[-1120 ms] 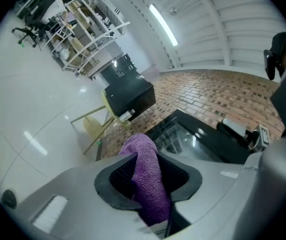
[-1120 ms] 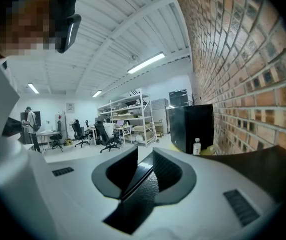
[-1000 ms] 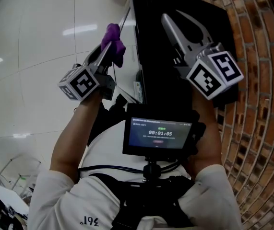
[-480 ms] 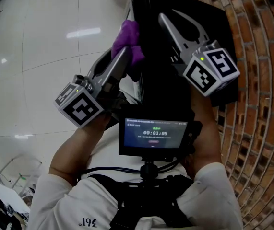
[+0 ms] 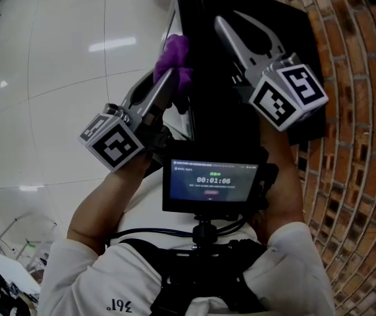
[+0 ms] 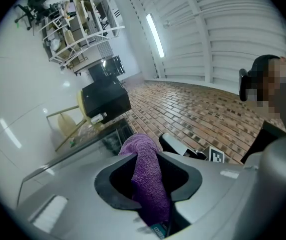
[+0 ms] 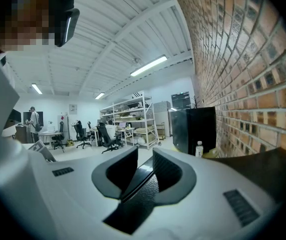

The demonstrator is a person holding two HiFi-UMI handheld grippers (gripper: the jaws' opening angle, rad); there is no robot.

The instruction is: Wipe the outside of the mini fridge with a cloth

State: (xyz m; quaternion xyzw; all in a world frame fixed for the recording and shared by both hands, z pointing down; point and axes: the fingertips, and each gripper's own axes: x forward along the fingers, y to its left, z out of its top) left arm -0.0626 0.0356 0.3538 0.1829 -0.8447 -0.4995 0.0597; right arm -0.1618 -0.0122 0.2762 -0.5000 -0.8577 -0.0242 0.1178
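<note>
at fridge (image 5: 292, 20) front edge left claw (image 5: 172, 76) pinches purple cloth (image 5: 176, 50), its tail hidden; right claw (image 5: 220, 23) slightly apart, empty.

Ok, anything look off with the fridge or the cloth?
Nothing stands out. The purple cloth is clamped in the left gripper by the mini fridge's top edge; its black top shows no spill or damage. The right gripper is open and empty.

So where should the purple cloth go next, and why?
Probably ease it sideways onto the black top of the mini fridge. The left hand-held gripper is clamped on the purple cloth right at that top's left edge, so it looks like the nearest surface to wipe.
</note>
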